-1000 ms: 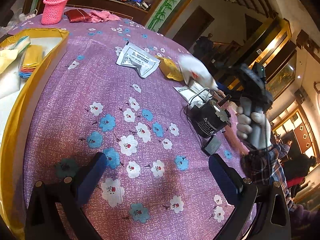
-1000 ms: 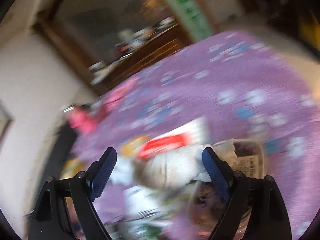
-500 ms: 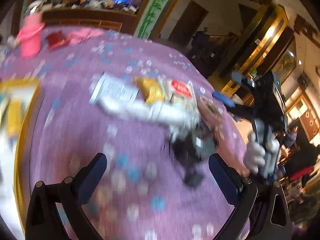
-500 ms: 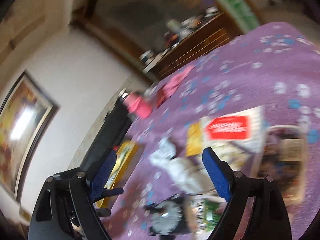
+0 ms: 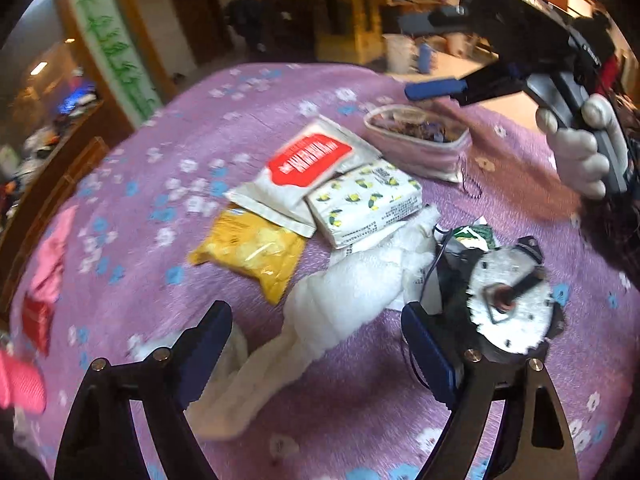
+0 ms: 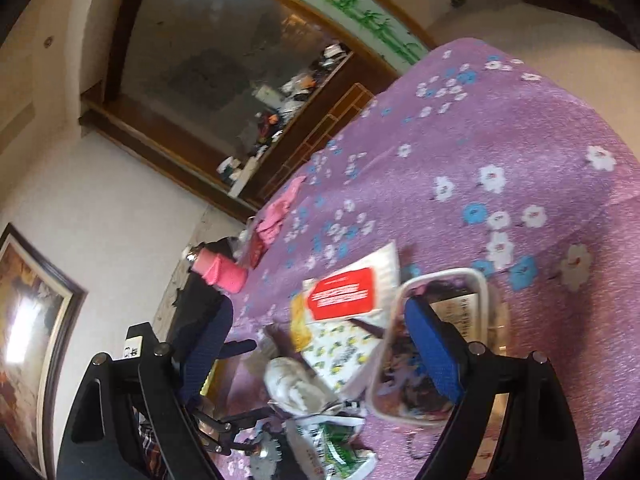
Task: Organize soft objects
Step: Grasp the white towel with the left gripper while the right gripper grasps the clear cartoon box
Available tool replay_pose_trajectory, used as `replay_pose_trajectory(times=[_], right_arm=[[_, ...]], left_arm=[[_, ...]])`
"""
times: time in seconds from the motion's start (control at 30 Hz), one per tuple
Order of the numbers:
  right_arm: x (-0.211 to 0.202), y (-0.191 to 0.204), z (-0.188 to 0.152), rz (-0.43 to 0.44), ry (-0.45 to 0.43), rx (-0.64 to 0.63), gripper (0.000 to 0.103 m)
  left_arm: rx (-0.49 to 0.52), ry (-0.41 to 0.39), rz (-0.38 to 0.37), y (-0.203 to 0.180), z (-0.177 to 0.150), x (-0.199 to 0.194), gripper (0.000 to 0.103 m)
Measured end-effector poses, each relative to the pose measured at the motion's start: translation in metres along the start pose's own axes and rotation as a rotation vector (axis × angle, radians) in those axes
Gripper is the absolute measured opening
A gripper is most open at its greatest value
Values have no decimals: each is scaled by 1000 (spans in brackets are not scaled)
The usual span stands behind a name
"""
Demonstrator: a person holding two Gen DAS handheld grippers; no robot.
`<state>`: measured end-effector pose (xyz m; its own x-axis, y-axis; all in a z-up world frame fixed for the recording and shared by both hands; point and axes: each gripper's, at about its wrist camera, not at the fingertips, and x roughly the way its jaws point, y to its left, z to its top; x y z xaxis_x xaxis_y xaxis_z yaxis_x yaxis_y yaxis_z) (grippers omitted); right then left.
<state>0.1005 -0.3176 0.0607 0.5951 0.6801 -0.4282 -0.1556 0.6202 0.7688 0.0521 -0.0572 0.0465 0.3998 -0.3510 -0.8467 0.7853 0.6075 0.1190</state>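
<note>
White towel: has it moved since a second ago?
Yes. The white towel was up in the right gripper by the black motor; now it lies on the purple tablecloth, left of that motor.

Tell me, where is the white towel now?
In the left wrist view the white towel lies low in the centre on the purple tablecloth, right of the yellow snack bag, below the lemon-print tissue pack.

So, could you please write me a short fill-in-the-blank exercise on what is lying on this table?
1. The white towel lies between the open fingers of the ___ gripper.
2. The label on the white pouch is ___.
3. The tissue pack is printed with ___.
4. The tablecloth is ___ with flowers.

Missing words: left; red; lemons; purple
</note>
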Motion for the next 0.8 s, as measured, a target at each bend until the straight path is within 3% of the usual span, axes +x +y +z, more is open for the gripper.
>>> replay_pose_trajectory(times=[0.07,0.1,0.17,0.27,0.43,0.6,0.8], right_arm=[[-12,-6,1,-23,-25,7,87],[-15,-8,3,-36,-46,13,87],[-24,-12,6,-58,-95,28,87],[-29,-21,11,-119,-124,47,87],[-17,-28,11,-211,-87,42,87],[5,-13,1,-289,-11,-57,87],[35,13,-19,-511,66,-251,87]], left_arm=[[-24,-7,-51,2,7,11,89],[-49,-13,-78,5,9,14,84],[-100,-6,-166,4,12,19,64],[-118,-34,-164,0,10,17,55],[-172,-103,-121,-4,1,-7,53],[-264,-146,-127,0,-16,-38,53],[-400,-282,-141,9,-39,-93,51]])
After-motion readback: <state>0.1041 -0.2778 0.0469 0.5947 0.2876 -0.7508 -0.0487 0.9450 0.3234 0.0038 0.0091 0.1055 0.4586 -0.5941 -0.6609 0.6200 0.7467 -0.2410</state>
